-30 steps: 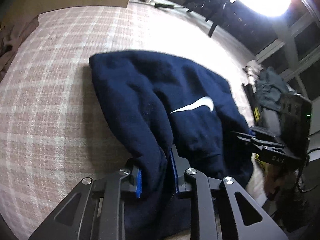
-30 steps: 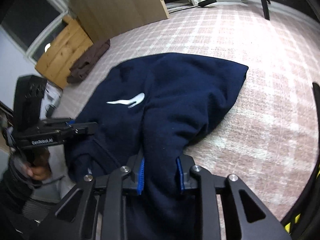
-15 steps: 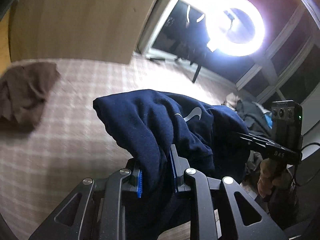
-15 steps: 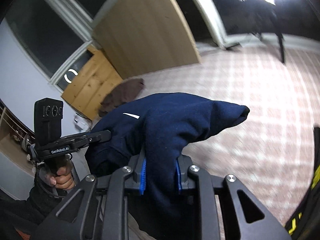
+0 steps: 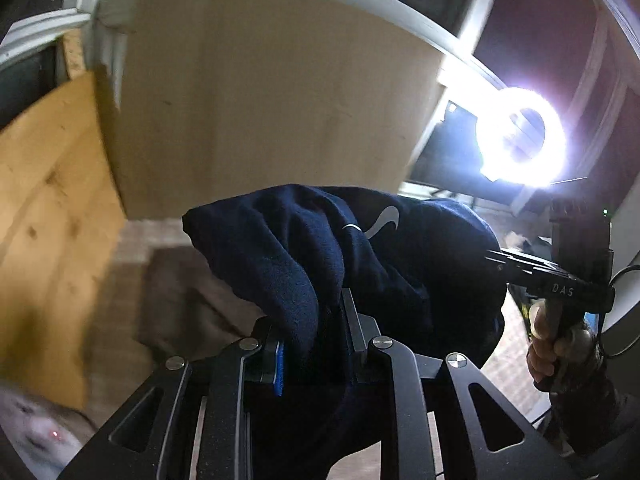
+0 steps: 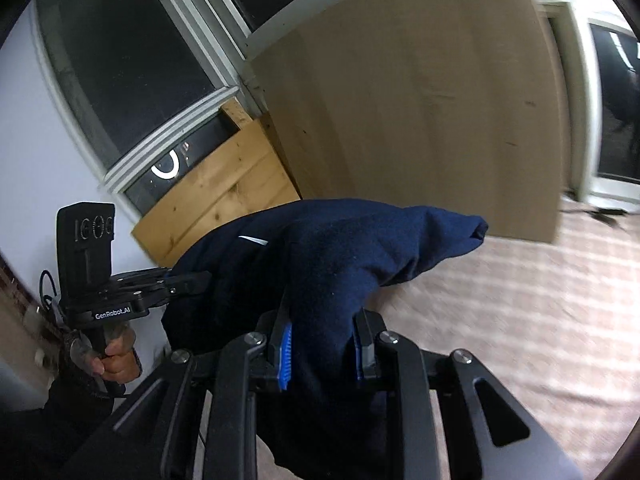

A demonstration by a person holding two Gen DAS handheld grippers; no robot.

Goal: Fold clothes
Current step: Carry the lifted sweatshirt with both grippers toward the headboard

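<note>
— Fabric first: what does the left wrist view show?

— Low in the middle of the frame, the left gripper [image 5: 316,344] has its jaws drawn narrow and pinched on a thick fold of the navy sweatshirt [image 5: 304,256]. The cloth bulges up out of the jaws and spreads across the centre, with a white swoosh logo [image 5: 384,222] toward the upper right of the bundle.

— And the other tool?

— At the right edge, the right gripper [image 5: 496,258] reaches into the far side of the same garment; a hand [image 5: 556,344] grips its handle below. Its jaws are hidden by cloth from here. A ring light [image 5: 520,136] glares at upper right, a wooden board [image 5: 260,100] fills the upper centre, and a brown cloth [image 5: 188,296], blurred, lies at lower left.

— Now the right wrist view.

— Bottom centre, the right gripper [image 6: 324,352] is likewise nearly closed, clamped on a fold of the sweatshirt [image 6: 340,256], which drapes across the middle of the frame, one corner poking toward the right. At the left, the left gripper [image 6: 200,278] bites into the garment's other side, a hand [image 6: 116,364] on its handle. Checked carpet [image 6: 520,300] spreads at lower right.
</note>
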